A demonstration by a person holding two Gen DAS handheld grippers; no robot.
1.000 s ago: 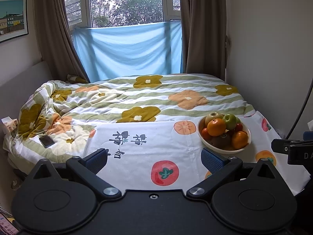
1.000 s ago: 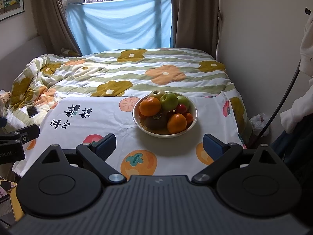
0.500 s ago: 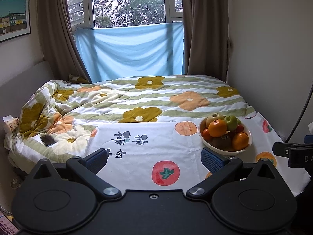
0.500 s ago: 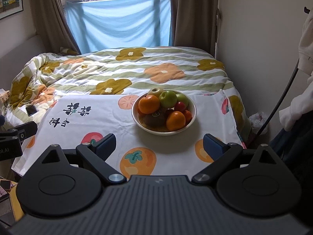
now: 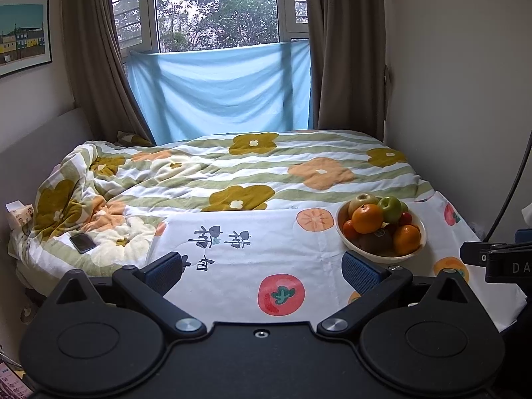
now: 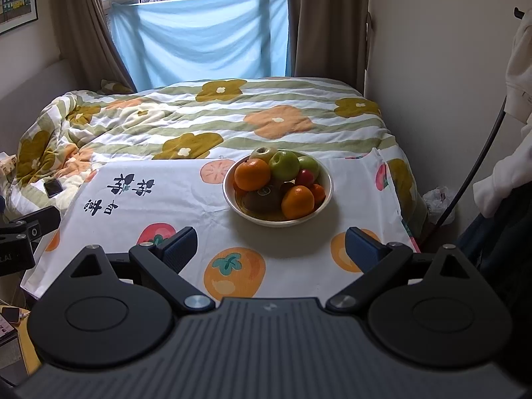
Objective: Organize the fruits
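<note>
bed (image 5: pixel 232 179) floral quilt | window (image 5: pixel 216 6) daylight, brown curtains (image 5: pixel 345 50) | cream walls (image 5: pixel 459 66)
</note>
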